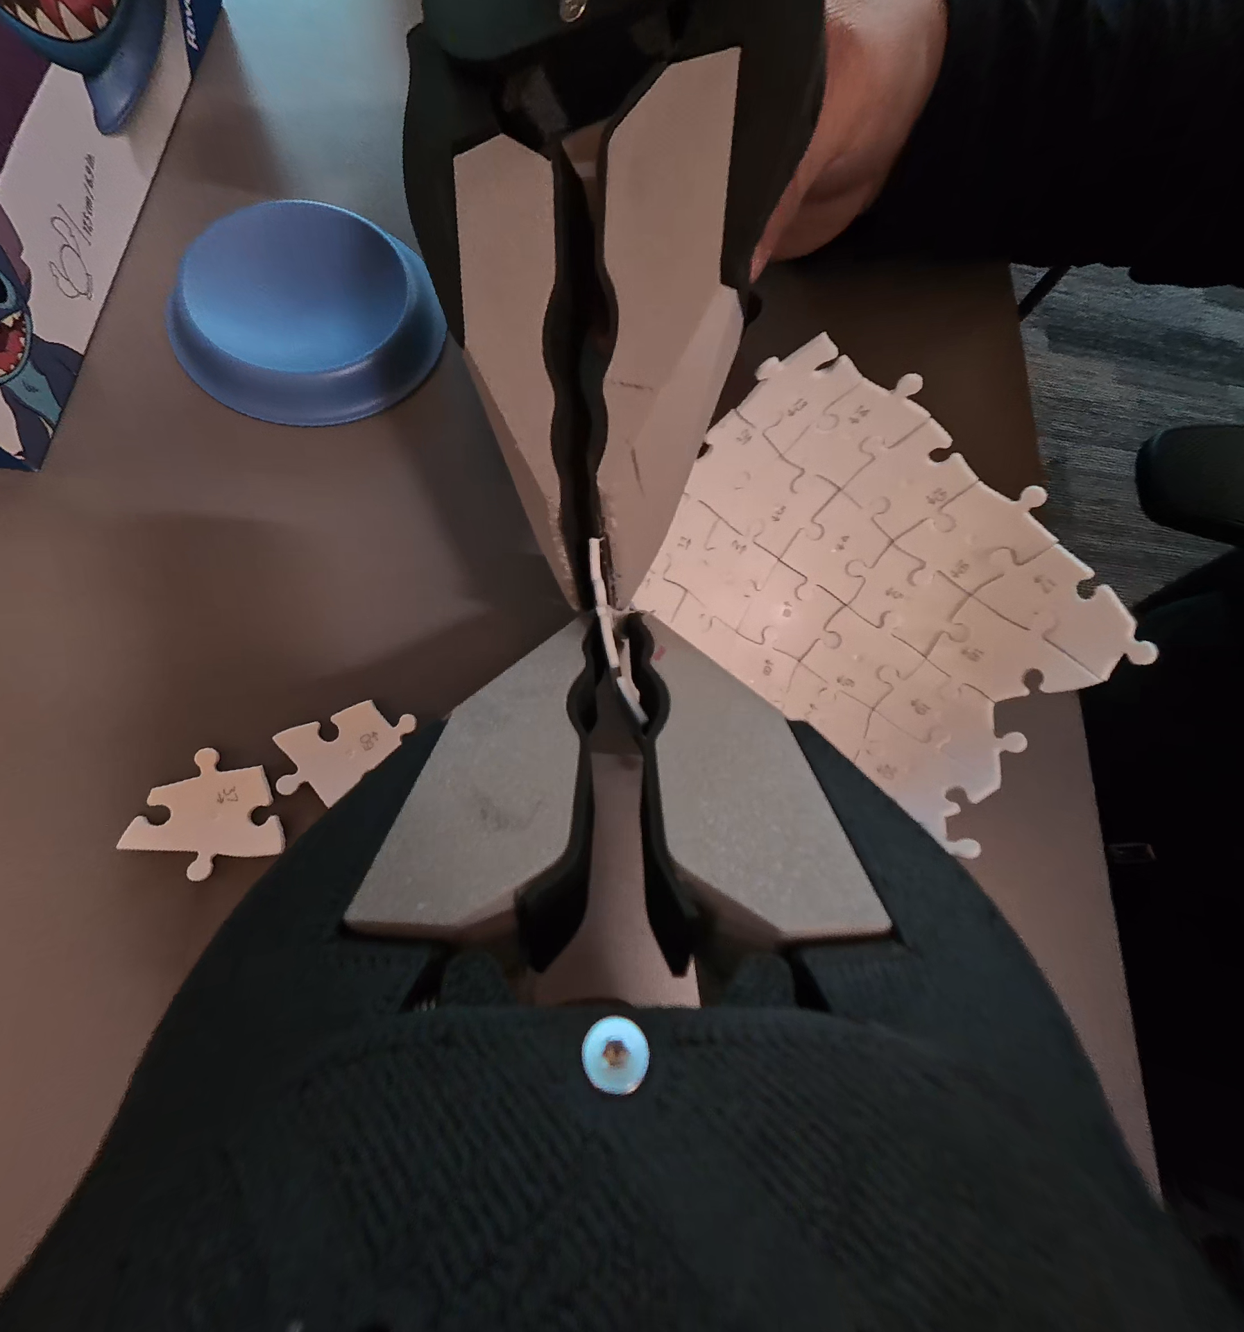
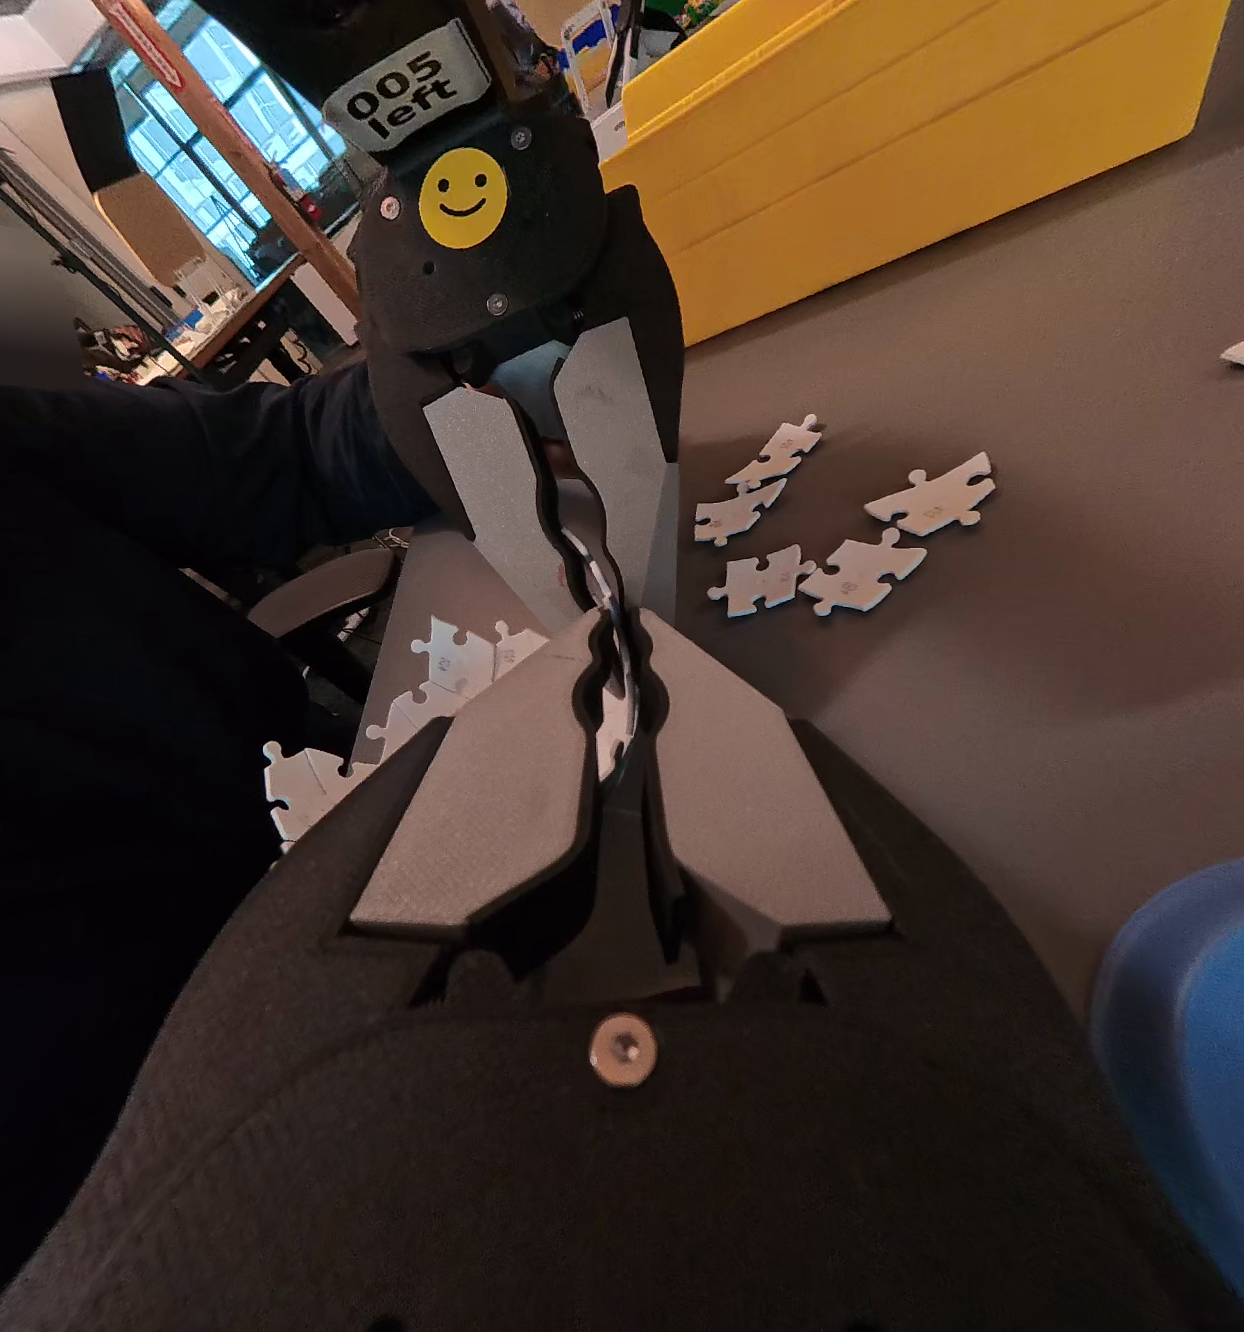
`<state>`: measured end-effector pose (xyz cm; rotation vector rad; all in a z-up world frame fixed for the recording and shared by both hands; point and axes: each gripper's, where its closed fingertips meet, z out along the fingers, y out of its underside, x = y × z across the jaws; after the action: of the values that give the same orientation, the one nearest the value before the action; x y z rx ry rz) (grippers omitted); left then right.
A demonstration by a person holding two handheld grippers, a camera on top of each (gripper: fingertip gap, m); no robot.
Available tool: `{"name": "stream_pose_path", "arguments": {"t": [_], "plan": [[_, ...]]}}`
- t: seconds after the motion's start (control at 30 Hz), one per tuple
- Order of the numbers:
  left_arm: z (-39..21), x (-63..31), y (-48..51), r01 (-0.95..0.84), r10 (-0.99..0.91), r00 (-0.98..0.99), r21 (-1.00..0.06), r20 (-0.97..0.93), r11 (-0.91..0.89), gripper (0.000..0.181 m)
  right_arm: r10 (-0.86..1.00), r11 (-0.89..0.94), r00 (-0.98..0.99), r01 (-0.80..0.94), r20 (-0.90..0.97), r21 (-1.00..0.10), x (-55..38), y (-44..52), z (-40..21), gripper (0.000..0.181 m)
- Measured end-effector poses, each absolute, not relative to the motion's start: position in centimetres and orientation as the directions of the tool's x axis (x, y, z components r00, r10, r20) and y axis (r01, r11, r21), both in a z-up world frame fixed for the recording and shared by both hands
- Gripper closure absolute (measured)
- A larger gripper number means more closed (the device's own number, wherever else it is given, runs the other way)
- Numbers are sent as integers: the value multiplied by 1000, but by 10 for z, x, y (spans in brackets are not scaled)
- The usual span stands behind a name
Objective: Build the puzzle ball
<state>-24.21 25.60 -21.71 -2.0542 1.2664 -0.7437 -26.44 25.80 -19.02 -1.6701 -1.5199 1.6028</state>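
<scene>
only the right view shows the yellow bin; both tongs pinch puzzle pieces.

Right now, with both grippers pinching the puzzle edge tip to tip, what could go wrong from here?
1. The left gripper and right gripper both clamp thin pieces edge-on; a twist could pop the joint or bend a tab.
2. The assembled puzzle sheet overhangs the table edge; a slip could drop it to the floor.
3. Two loose pieces lie close under the left gripper and could be knocked.
</scene>
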Motion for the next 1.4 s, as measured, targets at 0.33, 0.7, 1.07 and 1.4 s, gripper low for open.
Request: {"name": "stream_pose_path", "arguments": {"t": [0.33,0.7,1.07,1.4], "plan": [[-214,-240,252,-517,-898,362,-749,249,-415,180,864,-305,-252,425,-436,-852,-261,253,-188,178],[-215,-241,251,-553,-909,361,-738,208,-388,181,882,-205,-251,558,-400,-804,-250,249,-209,180],[-216,-244,247,-555,-903,345,-720,256,-416,180,876,-201,-265,559,-403,-805,-255,245,-212,181],[-211,-250,243,-493,-847,340,-689,409,-531,172,897,-201,-237,532,-373,-822,-262,245,-209,181]]}}
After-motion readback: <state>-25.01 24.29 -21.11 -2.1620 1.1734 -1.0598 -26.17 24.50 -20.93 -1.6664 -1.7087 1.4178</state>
